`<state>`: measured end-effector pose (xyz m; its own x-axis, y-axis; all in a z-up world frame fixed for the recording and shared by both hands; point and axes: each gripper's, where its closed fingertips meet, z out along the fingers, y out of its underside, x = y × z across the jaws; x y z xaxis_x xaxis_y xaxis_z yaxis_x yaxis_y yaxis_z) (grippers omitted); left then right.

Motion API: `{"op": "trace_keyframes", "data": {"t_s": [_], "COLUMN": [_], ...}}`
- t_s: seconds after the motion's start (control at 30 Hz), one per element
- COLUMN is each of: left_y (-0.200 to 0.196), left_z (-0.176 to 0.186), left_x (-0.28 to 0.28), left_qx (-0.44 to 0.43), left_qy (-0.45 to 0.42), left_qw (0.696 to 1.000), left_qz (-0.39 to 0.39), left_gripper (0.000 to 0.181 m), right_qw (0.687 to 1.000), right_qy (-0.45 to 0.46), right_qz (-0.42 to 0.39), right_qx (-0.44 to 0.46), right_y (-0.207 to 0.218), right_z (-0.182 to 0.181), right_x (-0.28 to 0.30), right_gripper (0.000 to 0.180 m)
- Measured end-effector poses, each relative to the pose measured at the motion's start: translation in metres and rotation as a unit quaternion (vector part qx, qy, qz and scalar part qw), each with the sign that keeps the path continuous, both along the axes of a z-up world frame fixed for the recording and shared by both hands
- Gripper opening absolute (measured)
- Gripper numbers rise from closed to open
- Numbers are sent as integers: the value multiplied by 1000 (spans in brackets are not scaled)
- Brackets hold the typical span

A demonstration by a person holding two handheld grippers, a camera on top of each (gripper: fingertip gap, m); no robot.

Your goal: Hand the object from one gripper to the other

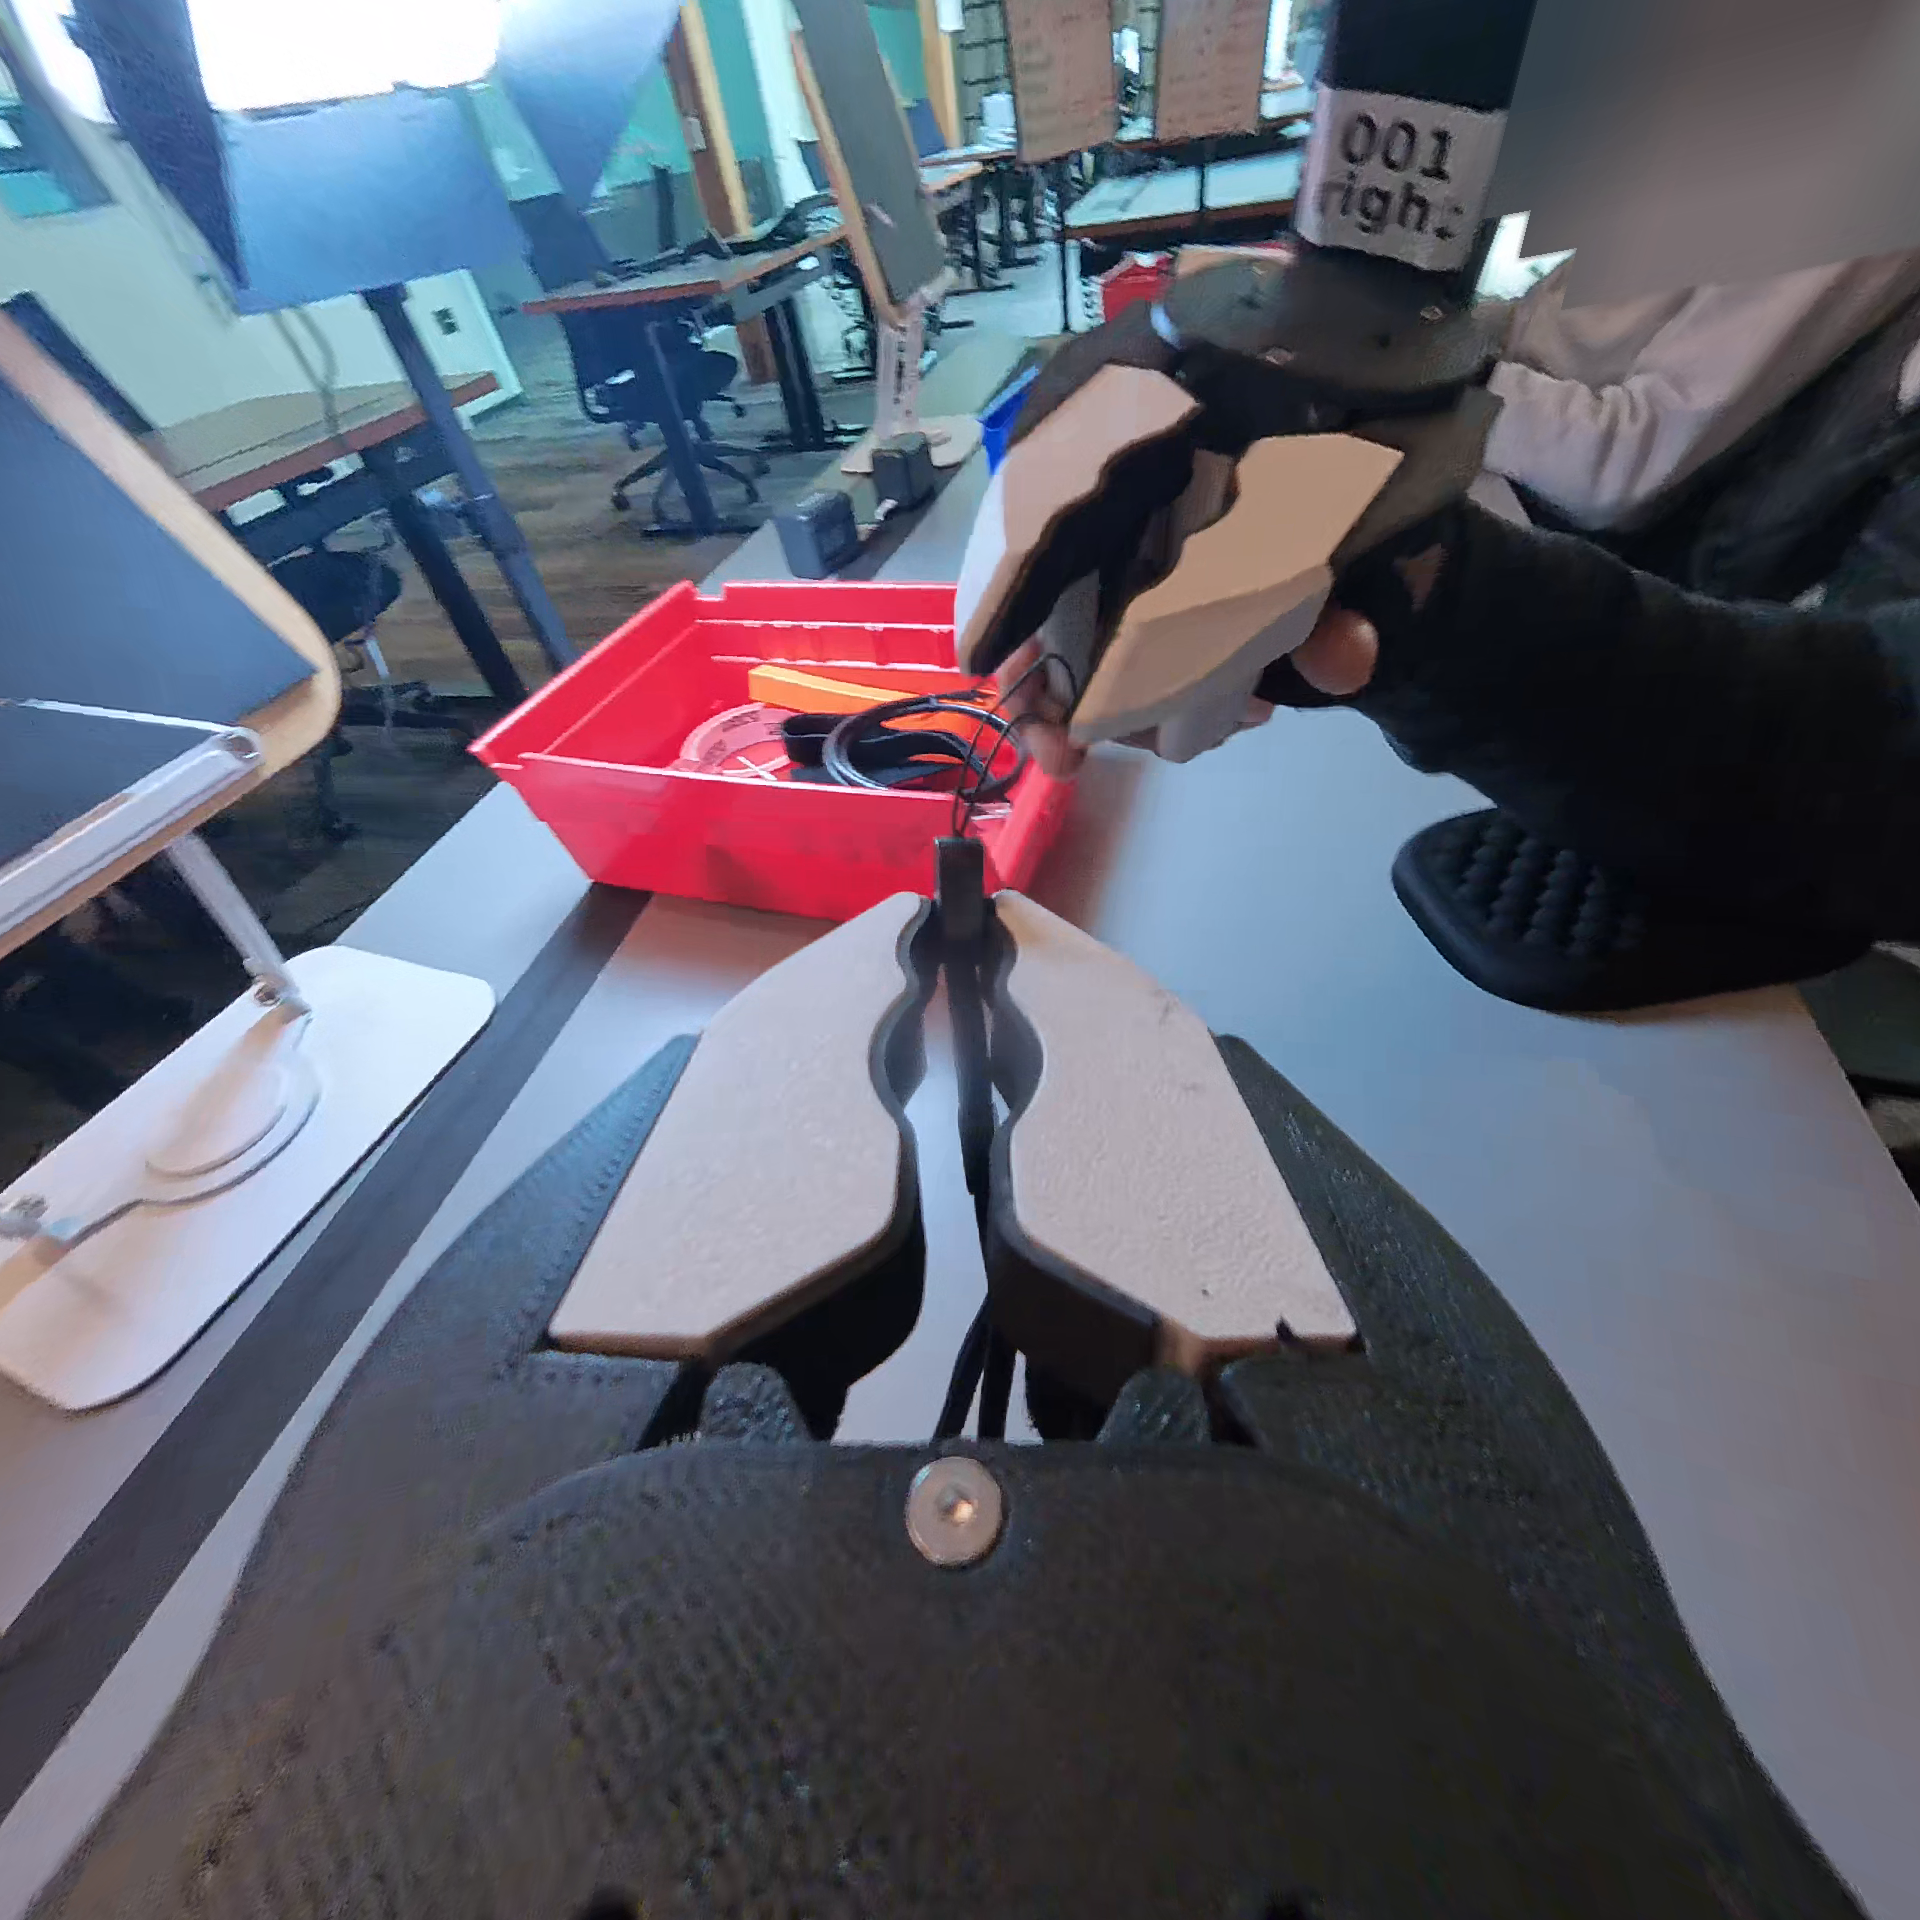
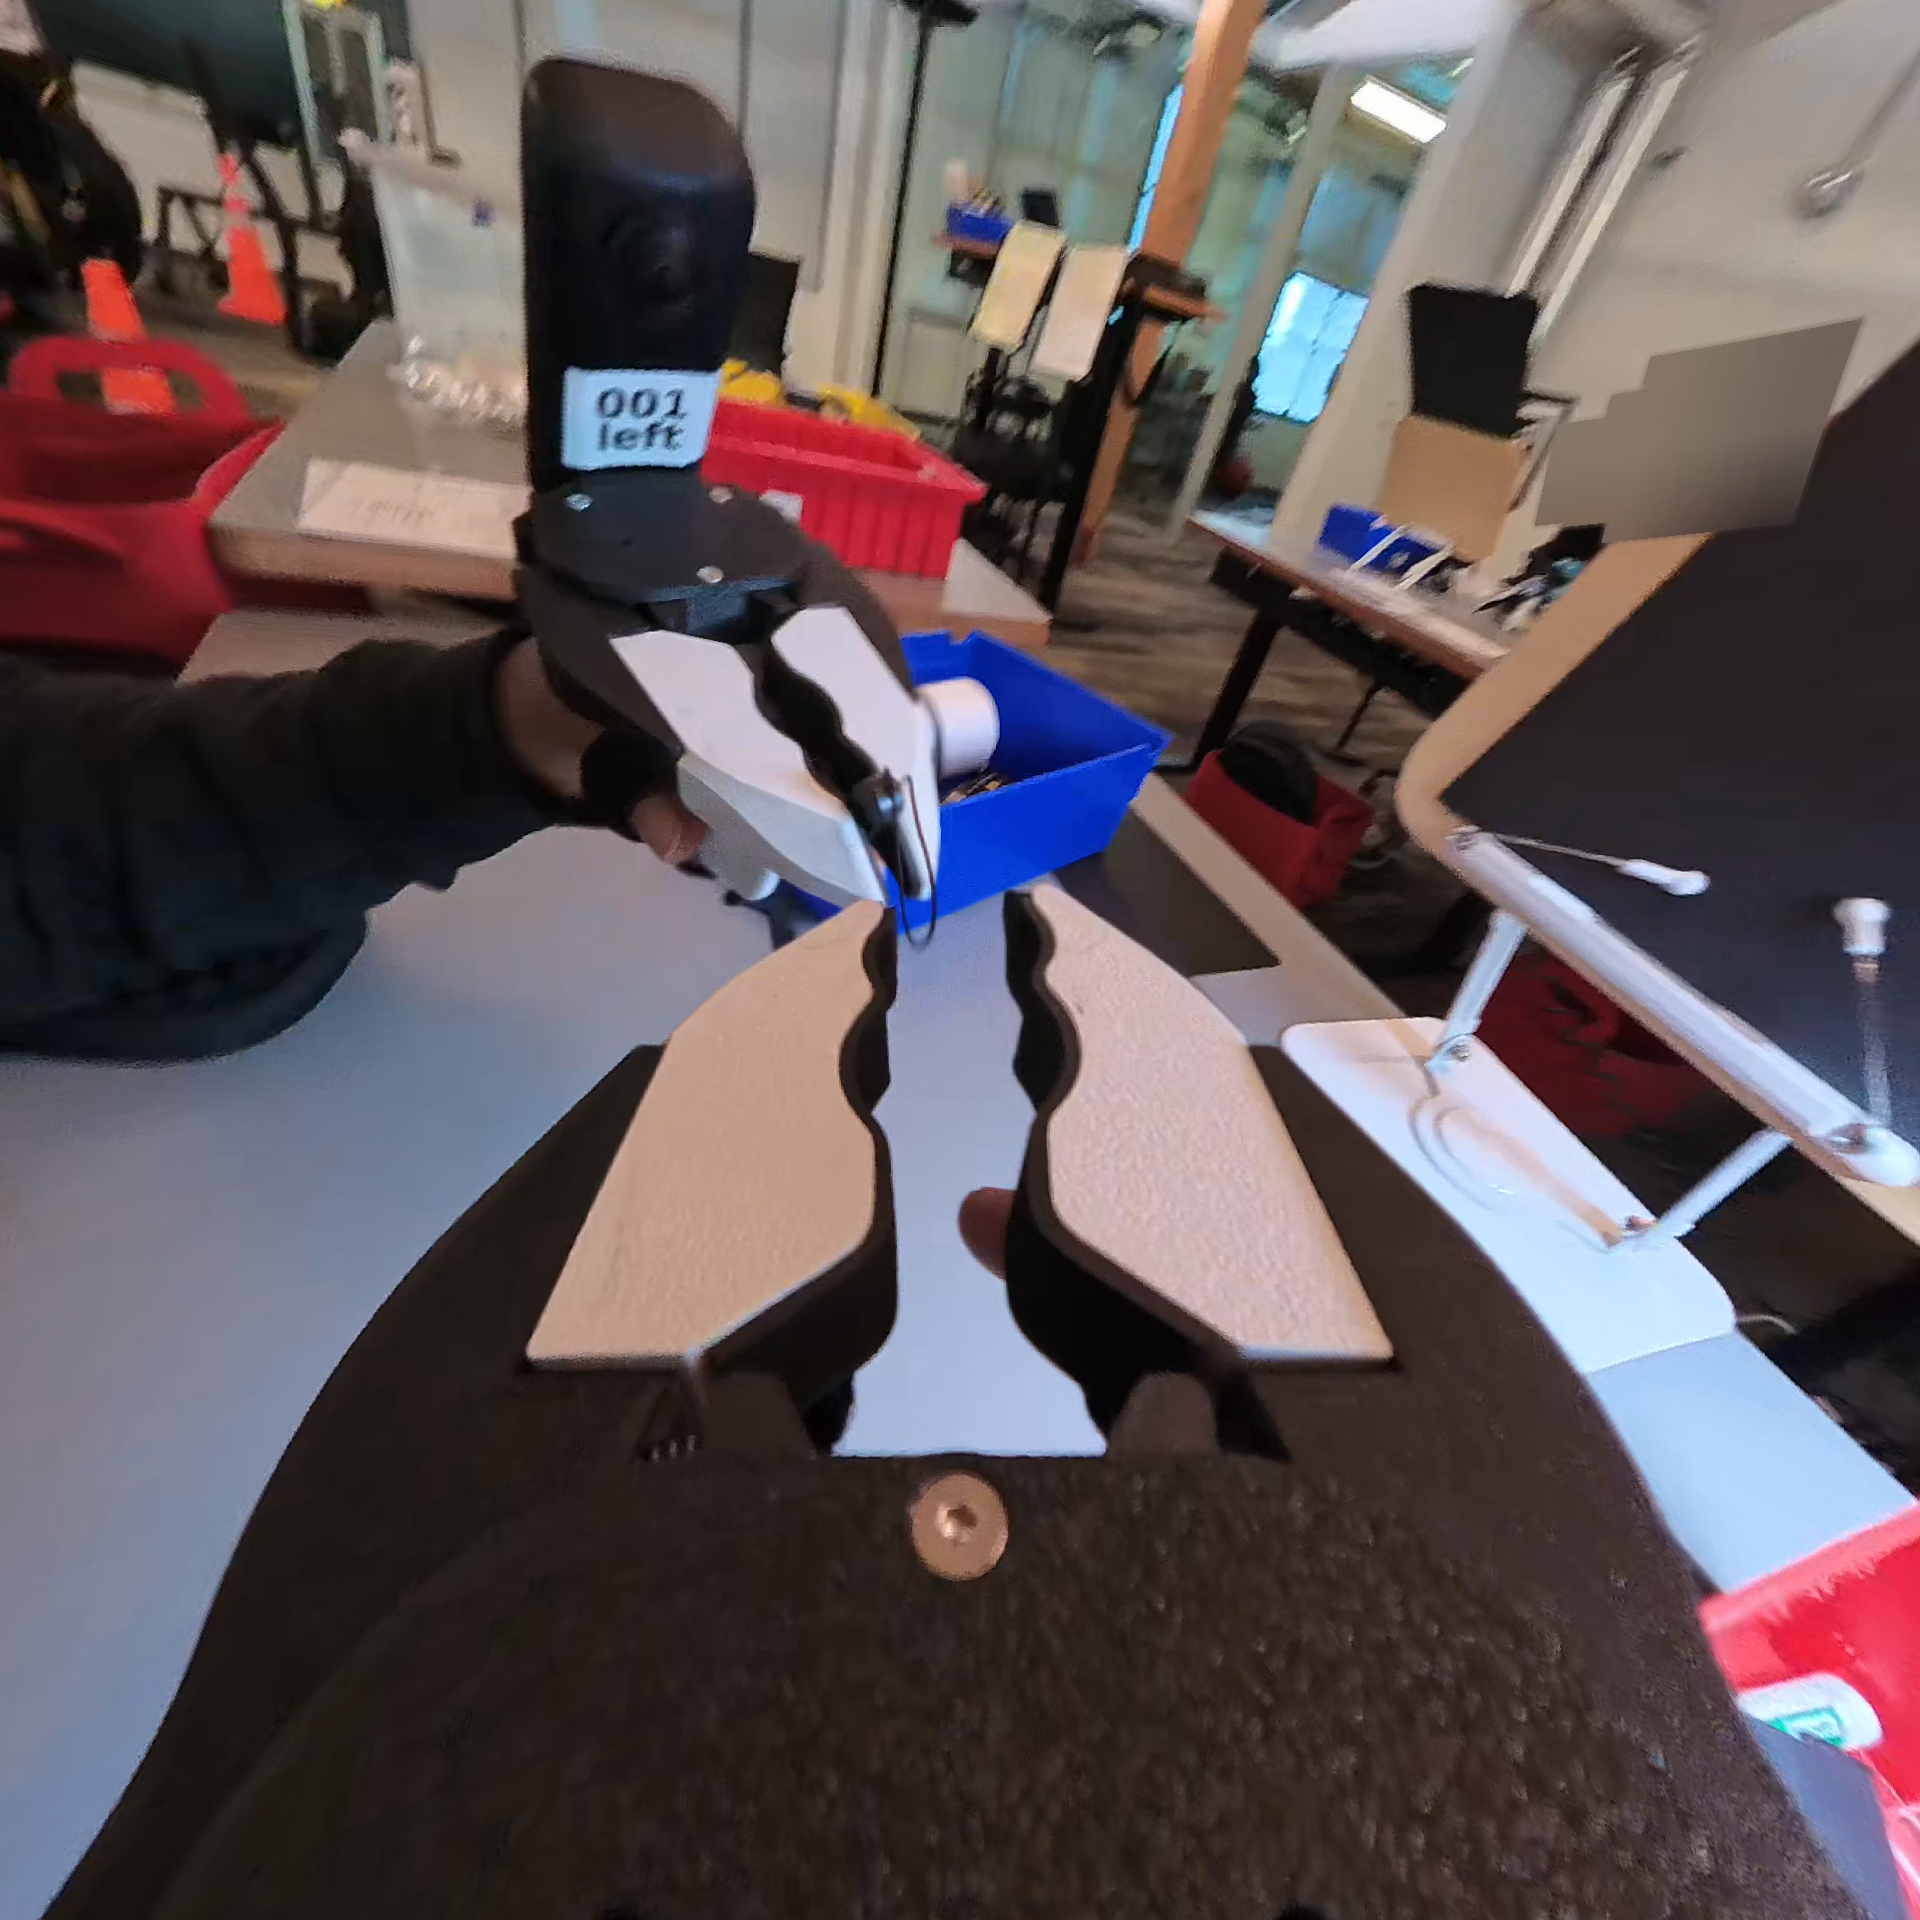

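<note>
A black lanyard strap [image 1: 958,873] with a thin black cord loop [image 1: 997,748] at its end is pinched between the fingers of my left gripper [image 1: 961,906], which is shut on it. The strap runs back between the jaws. My right gripper [image 1: 1039,686] hangs above and ahead of it, its fingertips at the top of the cord loop. In the right wrist view, my right gripper [image 2: 948,909] is open with a narrow gap. The left gripper [image 2: 902,868] faces it with the strap [image 2: 891,805], and the cord loop [image 2: 920,930] dangles just inside the right gripper's tips.
A red bin [image 1: 623,790] holding orange and black straps stands on the grey table [image 1: 1351,1143] just behind the grippers. A blue bin [image 2: 1049,790] is behind the left gripper. A monitor's white base [image 1: 208,1143] is to the left. A black wrist rest [image 1: 1538,914] lies under a sleeved arm. There is about 4 cm between the tips of the two grippers.
</note>
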<state>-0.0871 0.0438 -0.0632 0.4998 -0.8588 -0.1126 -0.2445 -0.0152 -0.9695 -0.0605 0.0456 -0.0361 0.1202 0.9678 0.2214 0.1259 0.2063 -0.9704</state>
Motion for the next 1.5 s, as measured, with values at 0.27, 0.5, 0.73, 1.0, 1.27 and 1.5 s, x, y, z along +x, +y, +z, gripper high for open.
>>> {"op": "trace_keyframes", "data": {"t_s": [0.27,0.5,0.73,1.0,1.27,1.5], "left_y": [18,15,11,6,3,0], "left_z": [14,14,10,6,5,3], "left_x": [-34,-18,-6,2,6,10], "left_qx": [-13,76,96,85,94,102], "left_qy": [-4,66,92,92,103,113], "left_qw": [995,986,983,986,985,984], "left_qz": [103,133,129,109,97,90], "left_gripper": [7,7,7,7,7,7], "right_qw": [987,986,985,974,937,935], "right_qy": [51,37,30,12,-37,-41], "right_qz": [-113,-149,-156,-194,-239,-239], "right_qx": [99,62,63,118,253,259], "right_y": [12,14,18,26,32,33], "right_z": [26,18,14,10,1,-1], "right_x": [3,-6,-6,-5,-7,-8], "right_gripper": [25,24,22,21,26,27]}}
